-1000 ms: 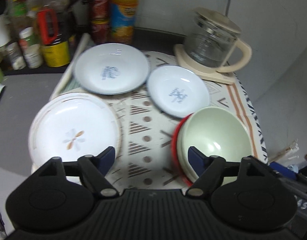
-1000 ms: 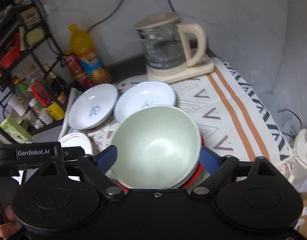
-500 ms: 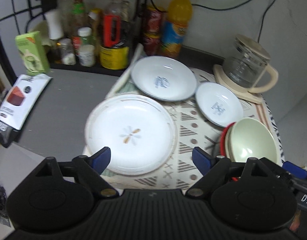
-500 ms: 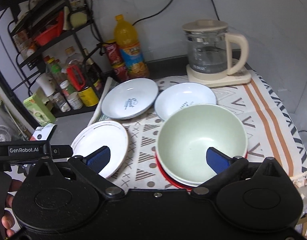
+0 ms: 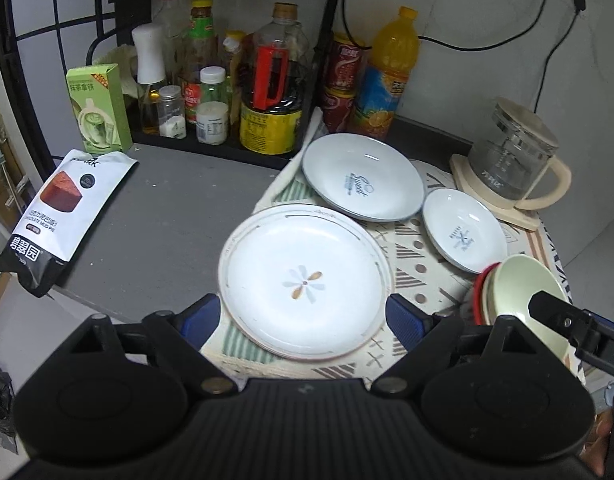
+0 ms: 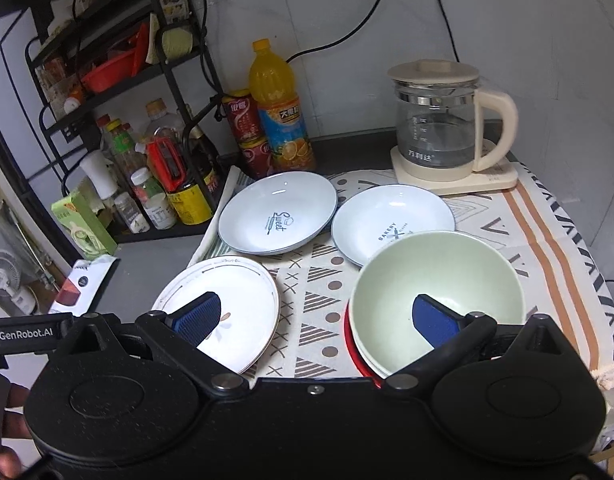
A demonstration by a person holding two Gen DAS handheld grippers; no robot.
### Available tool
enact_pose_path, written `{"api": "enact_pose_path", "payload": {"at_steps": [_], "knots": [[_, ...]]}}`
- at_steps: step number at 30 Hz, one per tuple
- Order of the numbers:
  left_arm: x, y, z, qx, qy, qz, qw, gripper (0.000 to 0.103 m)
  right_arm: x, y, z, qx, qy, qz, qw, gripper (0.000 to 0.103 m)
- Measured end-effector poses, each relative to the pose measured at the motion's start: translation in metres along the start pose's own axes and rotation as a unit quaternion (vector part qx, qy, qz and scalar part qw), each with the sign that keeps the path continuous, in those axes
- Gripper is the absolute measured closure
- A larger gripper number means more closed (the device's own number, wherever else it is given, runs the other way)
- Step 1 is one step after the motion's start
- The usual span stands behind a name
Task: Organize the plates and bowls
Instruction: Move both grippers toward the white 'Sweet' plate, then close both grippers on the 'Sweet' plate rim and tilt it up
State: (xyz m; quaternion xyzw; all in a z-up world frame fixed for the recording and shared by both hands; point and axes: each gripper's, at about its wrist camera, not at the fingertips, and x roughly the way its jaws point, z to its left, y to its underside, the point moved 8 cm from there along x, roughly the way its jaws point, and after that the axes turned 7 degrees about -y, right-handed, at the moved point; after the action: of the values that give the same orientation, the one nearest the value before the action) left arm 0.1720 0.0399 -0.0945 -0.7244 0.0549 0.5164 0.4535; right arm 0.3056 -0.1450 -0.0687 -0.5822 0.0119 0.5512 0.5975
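A white plate with a flower motif (image 5: pixel 305 280) (image 6: pixel 223 308) lies at the near left of the patterned cloth. Behind it sit a large pale blue plate (image 5: pixel 363 178) (image 6: pixel 279 212) and a smaller pale blue plate (image 5: pixel 463 230) (image 6: pixel 387 220). At the near right, a green bowl (image 5: pixel 523 292) (image 6: pixel 439 280) is nested in a red bowl (image 5: pixel 477 292) (image 6: pixel 353 344). My left gripper (image 5: pixel 303 318) hovers open over the white plate's near edge, holding nothing. My right gripper (image 6: pixel 317 318) hangs open above the gap between white plate and green bowl, with nothing in it.
A glass kettle (image 5: pixel 507 160) (image 6: pixel 439 128) stands at the back right. Bottles, cans and jars crowd a black rack (image 6: pixel 119 92) at the back left. A snack pouch (image 5: pixel 63 216) and a green box (image 5: pixel 99 108) sit on the grey counter (image 5: pixel 167 232) to the left.
Both grippers have drawn back from the dishes, so more of the rack and counter shows. The left one swung left from the bowls to the white plate. The right jaws widened.
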Motion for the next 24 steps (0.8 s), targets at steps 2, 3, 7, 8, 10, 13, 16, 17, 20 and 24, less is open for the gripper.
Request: {"api": "enact_pose_path", "payload": {"at_steps": [2, 3, 7, 8, 10, 13, 16, 17, 20, 24], "knots": [[0.005, -0.005, 0.007, -0.007, -0.002, -0.002, 1.0000, 0.015, 0.008, 0.000, 0.006, -0.013, 0.004, 0.009, 1.000, 0.000], [0.009, -0.007, 0.010, -0.008, -0.004, -0.002, 1.0000, 0.015, 0.011, 0.000, 0.010, -0.018, 0.006, 0.012, 1.000, 0.000], [0.028, -0.018, 0.017, -0.004, 0.000, 0.005, 1.0000, 0.015, 0.025, -0.004, 0.021, -0.023, 0.002, 0.017, 1.000, 0.000], [0.035, -0.021, 0.019, -0.003, 0.003, 0.008, 1.0000, 0.015, 0.030, -0.006, 0.023, -0.021, 0.002, 0.017, 1.000, 0.000], [0.050, -0.028, 0.021, 0.001, 0.010, 0.012, 0.9999, 0.015, 0.040, -0.009, 0.027, -0.019, 0.002, 0.014, 1.000, 0.000], [0.072, -0.037, 0.023, 0.015, 0.009, 0.032, 0.9993, 0.015, 0.056, -0.019, 0.030, -0.009, 0.010, 0.013, 1.000, 0.001], [0.087, -0.050, 0.023, 0.022, 0.025, 0.031, 0.9990, 0.015, 0.066, -0.032, 0.033, -0.003, 0.015, 0.010, 1.000, 0.001], [0.092, -0.054, 0.022, 0.026, 0.025, 0.032, 0.9988, 0.015, 0.071, -0.036, 0.035, -0.007, 0.018, 0.007, 1.000, 0.001], [0.110, -0.068, 0.022, 0.024, 0.032, 0.042, 0.9983, 0.015, 0.089, -0.046, 0.033, 0.006, 0.042, 0.014, 0.999, 0.002], [0.133, -0.086, 0.019, 0.030, 0.046, 0.047, 0.9974, 0.016, 0.113, -0.049, 0.032, 0.026, 0.047, 0.021, 0.998, 0.008]]}}
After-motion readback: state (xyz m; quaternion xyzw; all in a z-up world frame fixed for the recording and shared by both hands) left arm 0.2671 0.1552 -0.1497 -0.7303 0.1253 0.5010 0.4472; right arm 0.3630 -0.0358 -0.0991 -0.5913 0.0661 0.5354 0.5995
